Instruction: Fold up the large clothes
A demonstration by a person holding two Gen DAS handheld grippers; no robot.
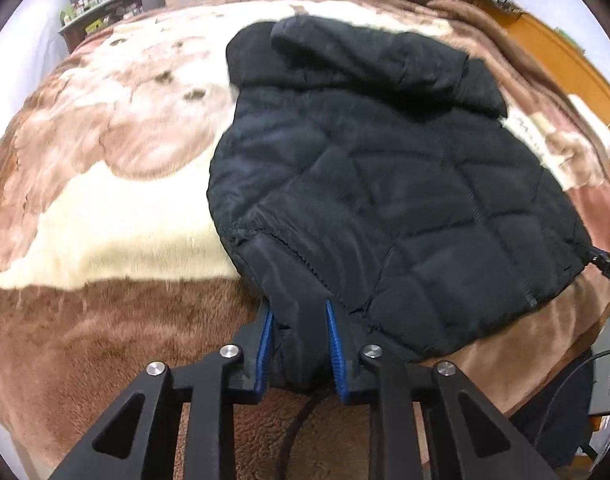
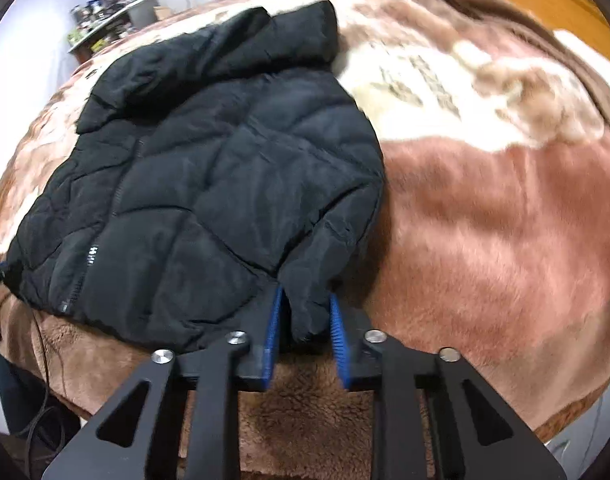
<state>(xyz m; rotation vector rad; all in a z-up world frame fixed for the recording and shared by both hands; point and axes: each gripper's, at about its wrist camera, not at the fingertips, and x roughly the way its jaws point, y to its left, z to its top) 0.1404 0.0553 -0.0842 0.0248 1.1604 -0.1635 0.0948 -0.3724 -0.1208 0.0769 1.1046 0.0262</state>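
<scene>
While both grippers pinch its hem, the jacket (image 1: 365,184) lies flat on the blanket (image 1: 105,208).
Left gripper (image 1: 299,344) and right gripper (image 2: 305,320) clamp the near corners — the next move is likely lifting toward twelve o'clock, evenly.

- Jacket (image 1: 385,184): black, diamond-quilted.
- Blanket (image 1: 105,200): brown border, cream field with tan and pinkish-brown blotches.
- Left gripper (image 1: 301,320) and right gripper (image 2: 305,312): black frames, blue ribbed pads (image 2: 273,320).

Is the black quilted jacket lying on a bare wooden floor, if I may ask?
No, the black quilted jacket lies spread on a plush brown and cream blanket.
</scene>
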